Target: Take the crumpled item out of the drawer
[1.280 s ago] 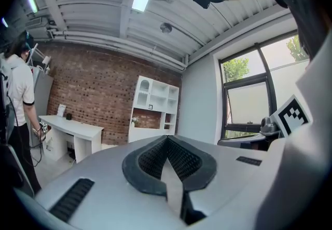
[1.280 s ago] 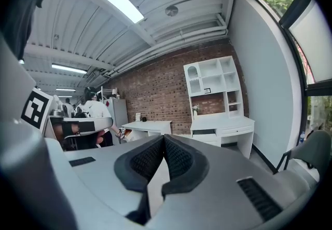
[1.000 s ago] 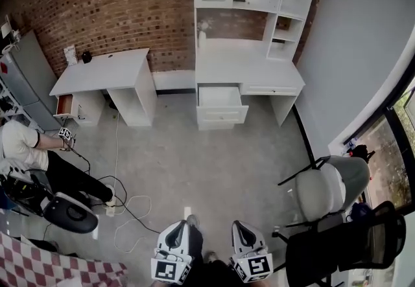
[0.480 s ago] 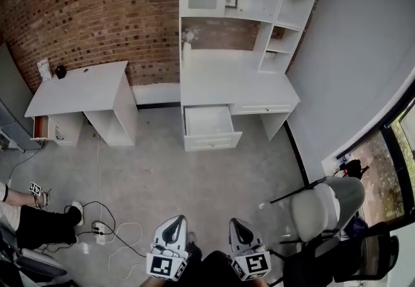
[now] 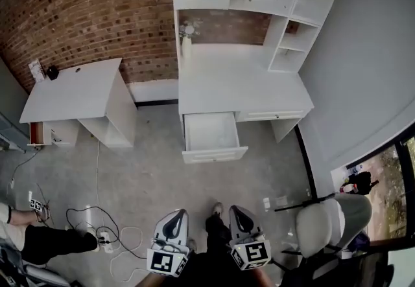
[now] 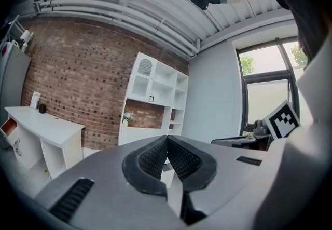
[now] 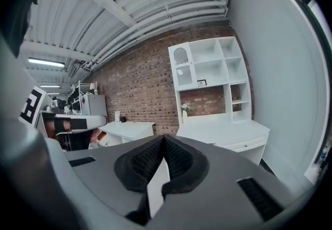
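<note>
Standing well apart from the pulled-out white wooden drawer (image 5: 214,153) at the white desk (image 5: 240,88) front edge, we are holding the left gripper (image 5: 174,218) and right gripper (image 5: 240,216) closed and empty, likely approaching; next we are needing closer reach and opened jaws, the crumpled item being indiscernible inside

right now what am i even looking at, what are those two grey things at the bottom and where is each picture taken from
There is no robot here. A person holds two hand tools, each with two jaws. The wide picture comes from a camera on the person's head, looking down at the floor. The other two come from cameras riding on the left gripper and the right gripper, each looking along its own jaws. Both grippers are shut, with nothing between the jaws. Ahead, against the brick wall, stands a white desk with one drawer pulled open. What lies inside it cannot be made out from here. A second white desk stands to its left, and a chair is at the right.
</note>
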